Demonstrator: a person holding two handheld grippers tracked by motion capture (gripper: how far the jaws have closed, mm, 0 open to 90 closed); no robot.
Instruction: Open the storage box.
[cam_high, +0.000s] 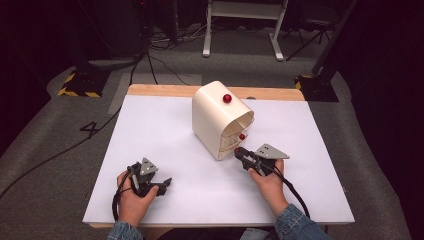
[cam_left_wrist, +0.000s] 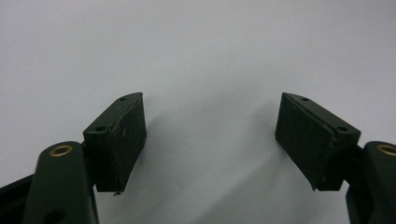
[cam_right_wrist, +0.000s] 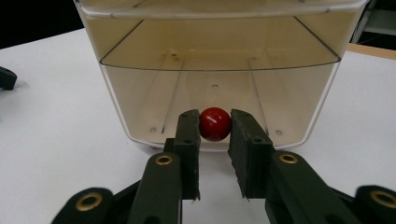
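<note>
A cream box (cam_high: 215, 117) with a rounded top stands at the middle of the white table (cam_high: 165, 130). Its clear open front (cam_right_wrist: 219, 70) faces my right gripper. That gripper (cam_right_wrist: 215, 128) is shut on a small red ball knob (cam_right_wrist: 215, 122) at the bottom edge of the front. In the high view the right gripper (cam_high: 238, 151) touches the box's lower front corner. The box carries another red knob (cam_high: 227, 98) on top and one higher on its front (cam_high: 242, 136). My left gripper (cam_high: 165, 185) rests on the table near the front left, open, with nothing between its pads (cam_left_wrist: 126, 135).
Bare white tabletop lies around the box and under the left gripper (cam_left_wrist: 210, 135). Beyond the table's wooden far edge (cam_high: 165, 90) is grey floor with cables, a yellow-and-black taped stand base (cam_high: 80, 82) and white desk legs (cam_high: 240, 30).
</note>
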